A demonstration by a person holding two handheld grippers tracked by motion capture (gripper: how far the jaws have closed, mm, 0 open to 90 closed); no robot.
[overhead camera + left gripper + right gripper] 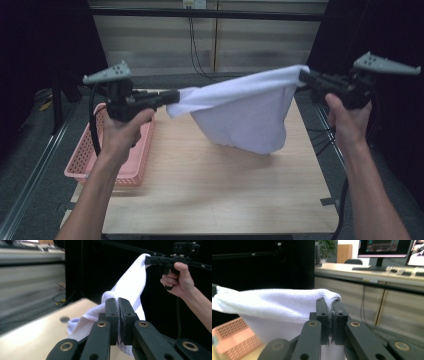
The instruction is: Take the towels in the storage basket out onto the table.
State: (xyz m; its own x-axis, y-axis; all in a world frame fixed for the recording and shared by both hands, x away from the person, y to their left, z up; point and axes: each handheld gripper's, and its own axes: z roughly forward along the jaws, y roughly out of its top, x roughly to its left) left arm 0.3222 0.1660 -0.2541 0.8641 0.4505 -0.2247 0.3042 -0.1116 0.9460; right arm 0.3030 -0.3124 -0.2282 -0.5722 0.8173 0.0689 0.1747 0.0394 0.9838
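A white towel (245, 112) hangs in the air over the wooden table (220, 190), stretched between both grippers. My left gripper (172, 96) is shut on the towel's left corner, and my right gripper (302, 76) is shut on its right corner, slightly higher. The cloth sags in a pouch between them, its lowest fold above the tabletop. In the left gripper view the jaws pinch the towel (127, 290) at my left gripper (118, 301), and the other hand's gripper holds the far corner. In the right gripper view my right gripper (331, 303) clamps the towel's (274, 302) folded hem.
A pink mesh basket (132, 155) sits at the table's left edge, below my left hand; its corner (234, 337) appears in the right gripper view. Dark curtains flank the table, with a panelled wall and cables behind.
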